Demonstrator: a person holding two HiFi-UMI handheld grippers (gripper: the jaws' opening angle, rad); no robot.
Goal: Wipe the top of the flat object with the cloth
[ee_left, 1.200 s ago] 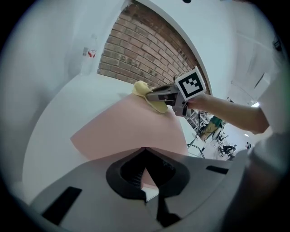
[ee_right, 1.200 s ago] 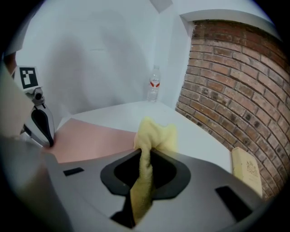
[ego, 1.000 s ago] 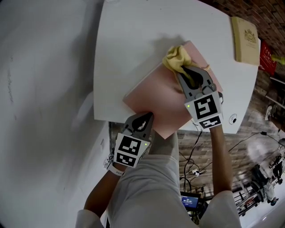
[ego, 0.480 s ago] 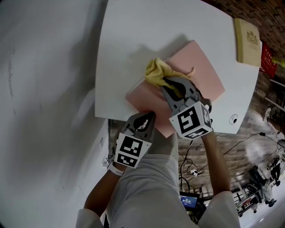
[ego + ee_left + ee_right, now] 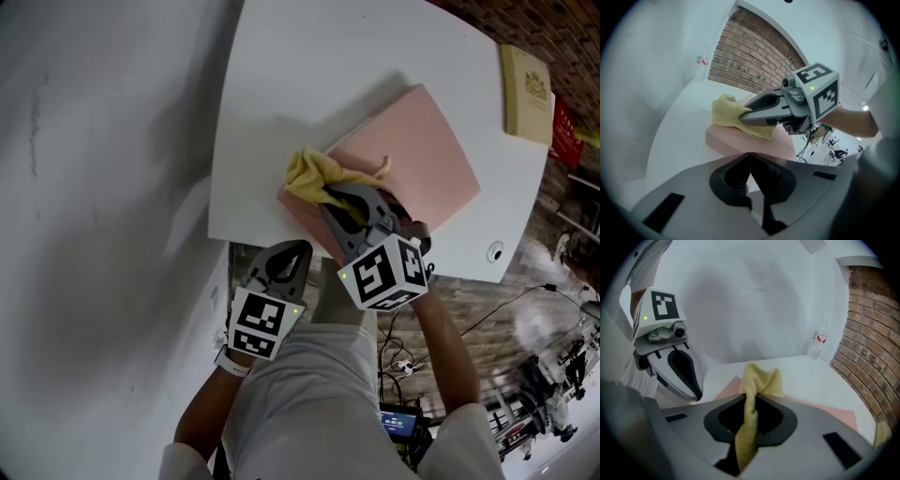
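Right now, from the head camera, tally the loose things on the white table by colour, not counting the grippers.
Pink: 1, the flat pad
Yellow: 1, the cloth, lying on the pad
Tan: 1, the book
Total: 3

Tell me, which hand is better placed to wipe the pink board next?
Right. The right gripper is shut on the yellow cloth, which rests on the pink board. The left gripper is shut on nothing, off the board.
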